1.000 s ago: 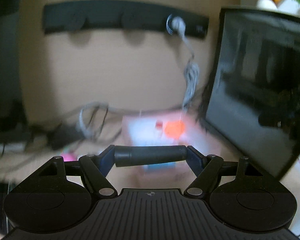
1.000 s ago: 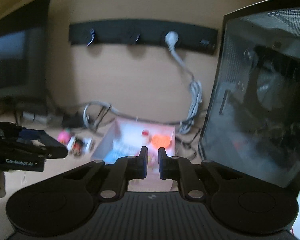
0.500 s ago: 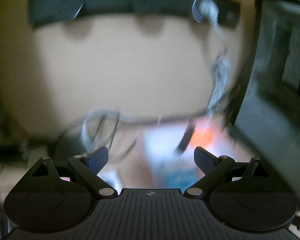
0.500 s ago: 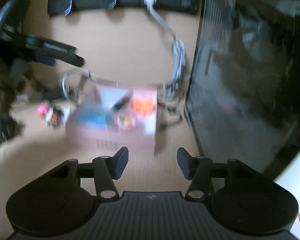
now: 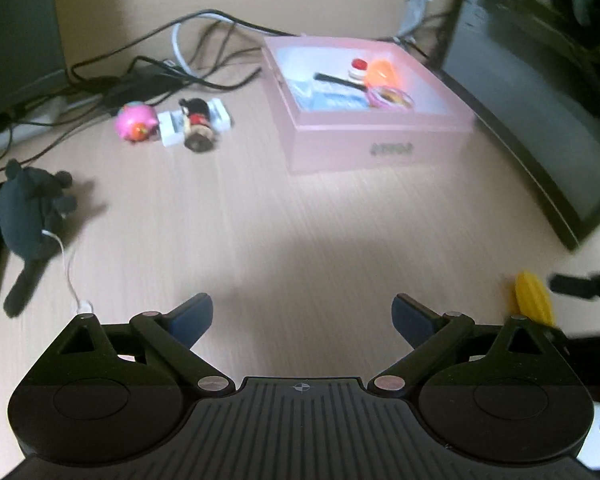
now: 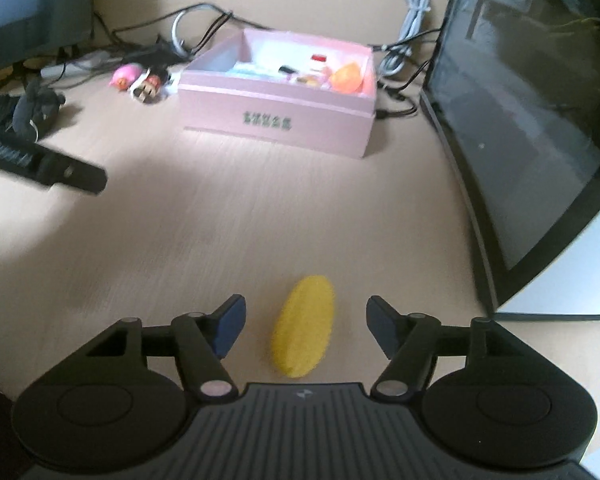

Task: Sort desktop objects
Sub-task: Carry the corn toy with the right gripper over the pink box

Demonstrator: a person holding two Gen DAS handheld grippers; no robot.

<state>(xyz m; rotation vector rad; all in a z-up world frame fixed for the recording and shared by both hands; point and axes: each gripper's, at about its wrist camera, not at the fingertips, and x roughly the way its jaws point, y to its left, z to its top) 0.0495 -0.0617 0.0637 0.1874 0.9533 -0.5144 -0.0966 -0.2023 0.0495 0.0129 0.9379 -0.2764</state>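
Between the spread fingers of the right gripper (image 6: 306, 326), toward the near edge of the desk (image 6: 228, 216), lies a yellow oblong toy (image 6: 304, 326), flat on the wood and touched by neither finger. Its long axis runs nearly along the gripper's own line, tipped slightly toward the far right, so the two pads face its long sides and can close across its narrow width. The right gripper is plainly the nearer one: in the left wrist view the same toy sits off at the right edge, well outside the left gripper (image 5: 302, 318), whose fingers are also wide apart and hold nothing over bare desk. Farther back, well apart from the toy, the pink box (image 6: 278, 122) already holds several small things; by my reading a short forward and downward reach, then a squeeze, is what the pickup needs.
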